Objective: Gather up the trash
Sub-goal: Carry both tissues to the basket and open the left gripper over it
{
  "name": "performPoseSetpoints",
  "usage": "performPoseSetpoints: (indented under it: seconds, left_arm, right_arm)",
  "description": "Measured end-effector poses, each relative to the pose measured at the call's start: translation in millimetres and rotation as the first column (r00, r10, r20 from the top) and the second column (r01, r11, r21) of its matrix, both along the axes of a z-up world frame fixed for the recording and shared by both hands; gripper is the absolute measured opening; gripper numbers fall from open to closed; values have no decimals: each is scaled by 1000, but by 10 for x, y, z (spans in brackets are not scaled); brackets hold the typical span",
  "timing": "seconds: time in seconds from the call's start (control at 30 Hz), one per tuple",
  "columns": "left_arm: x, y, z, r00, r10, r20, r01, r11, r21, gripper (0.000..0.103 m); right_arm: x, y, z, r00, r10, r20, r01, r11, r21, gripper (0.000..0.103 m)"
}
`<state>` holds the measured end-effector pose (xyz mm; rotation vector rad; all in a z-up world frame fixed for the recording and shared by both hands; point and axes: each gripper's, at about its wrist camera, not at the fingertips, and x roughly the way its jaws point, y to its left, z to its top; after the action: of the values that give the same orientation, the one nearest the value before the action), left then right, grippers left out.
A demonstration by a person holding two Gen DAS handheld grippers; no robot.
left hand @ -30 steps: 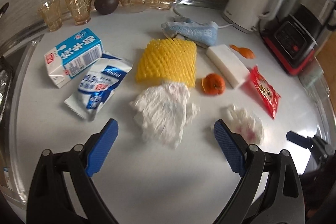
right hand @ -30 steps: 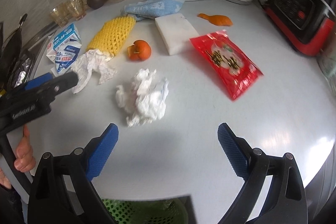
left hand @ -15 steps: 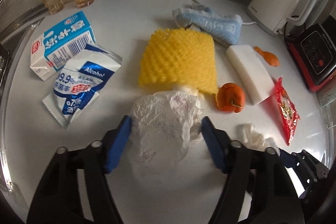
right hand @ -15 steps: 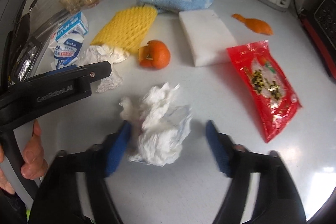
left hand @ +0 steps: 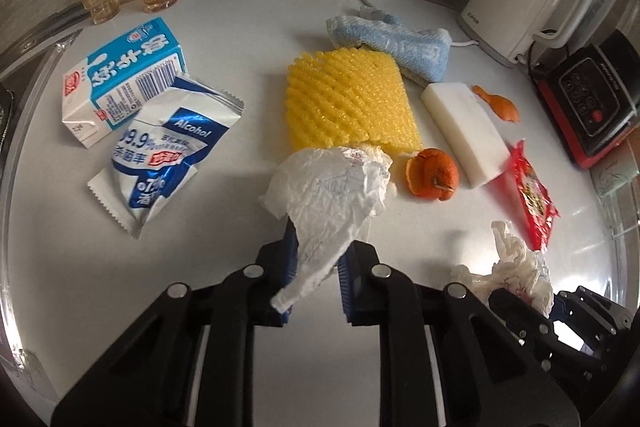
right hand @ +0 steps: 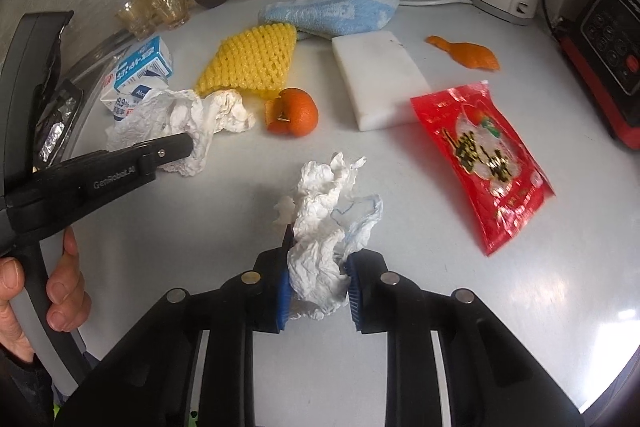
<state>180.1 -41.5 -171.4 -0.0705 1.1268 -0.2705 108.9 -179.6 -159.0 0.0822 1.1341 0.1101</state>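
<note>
The left gripper has its blue fingers pinched on a crumpled white paper towel with faint blue print, which sits just in front of the yellow foam fruit net on the pale grey counter. The right gripper pinches a second crumpled white tissue wad at its near end, close to the red snack wrapper.

Both wads look very light, soft and compressible, so they likely deform rather than resist; a hold low in the dense bunched part should keep them from tearing or slipping out. Each wad runs lengthwise away from its fingers, narrow tail toward the camera, fuller end pointing at the back wall.
</note>
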Motion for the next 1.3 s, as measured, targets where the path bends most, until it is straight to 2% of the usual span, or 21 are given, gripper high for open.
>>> performPoseSetpoints:
  seconds: [0.2, 0.43, 0.63, 0.77, 0.9, 1.03, 1.3]
  left_arm:
    - [-303, 153, 207, 998, -59, 24, 59, 998, -26, 18]
    - [-888, 379, 430, 982, -188, 35, 189, 981, -32, 18]
    - [-1392, 550, 521, 951, -309, 26, 309, 950, -41, 18]
    - [-1703, 577, 507, 914, -405, 7, 405, 914, -30, 18]
    - [-2000, 574, 474, 894, -449, 0, 449, 894, -17, 18]
    - [-2278, 516, 445, 895, -446, -5, 446, 895, 1, 18]
    - [-2838, 322, 262, 921, -385, -64, 386, 923, 1, 18]
  right_arm:
    - [-274, 19, 131, 999, -47, 7, 47, 999, 0, 23]
    - [-798, 169, 292, 995, -103, 7, 103, 995, -2, 23]
    - [-1280, 376, 323, 987, -161, -8, 160, 987, -24, 23]
    - [-1570, 500, 342, 978, -206, -28, 206, 979, -14, 23]
    - [-1761, 599, 374, 980, -198, -29, 198, 980, -13, 23]
    - [-1933, 631, 438, 991, -132, -13, 132, 991, -17, 24]
    - [-2236, 390, 484, 1000, -30, -7, 30, 999, -32, 25]
